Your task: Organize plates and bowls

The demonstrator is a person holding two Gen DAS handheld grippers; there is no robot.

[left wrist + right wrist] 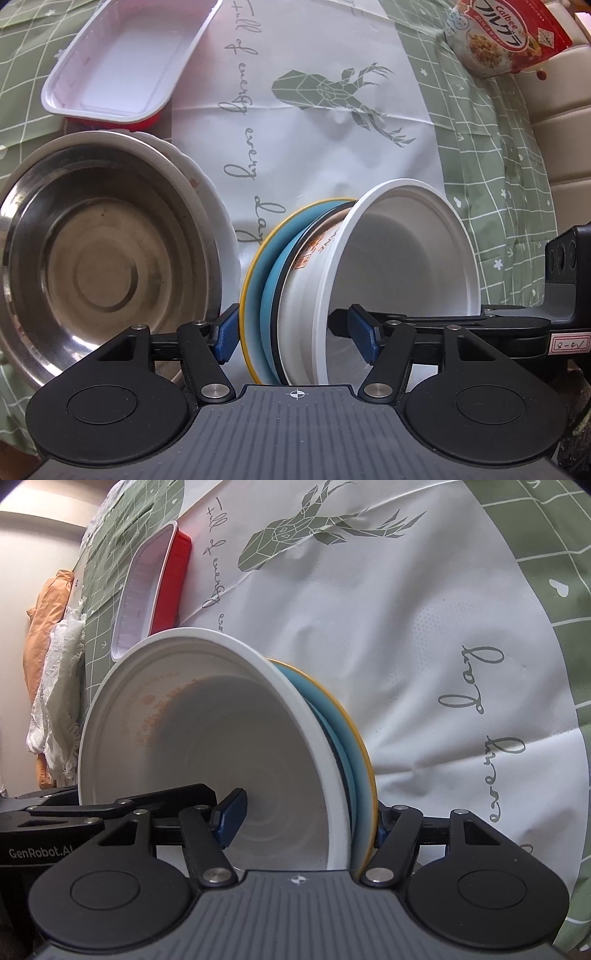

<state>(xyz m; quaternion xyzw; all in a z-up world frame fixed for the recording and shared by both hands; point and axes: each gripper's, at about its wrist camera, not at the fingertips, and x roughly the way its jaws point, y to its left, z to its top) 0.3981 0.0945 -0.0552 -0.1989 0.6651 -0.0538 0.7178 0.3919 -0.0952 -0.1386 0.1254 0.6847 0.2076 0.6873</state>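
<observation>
Over the white middle panel of the cloth-covered tabletop (314,147), a round white plastic bowl (406,258) sits nested in a glossy blue plate with a yellow rim (266,277), the pair tipped on edge. The left gripper (295,338) and the right gripper (304,821) each straddle this stack with jaws spread, one finger inside the bowl and one behind the plate. Whether the pads press firmly I cannot tell.

The likely failure is slippage. The plate is smooth and hard and the bowl thin and flexible, so an uneven squeeze could buckle the bowl's wall or let it slide out of the plate. A dark ring between them may be a third piece that could shift.

Towards the tabletop's left edge, a shiny stainless-steel bowl (103,258) rests on a white scalloped plate (207,192), close enough to be knocked.
</observation>
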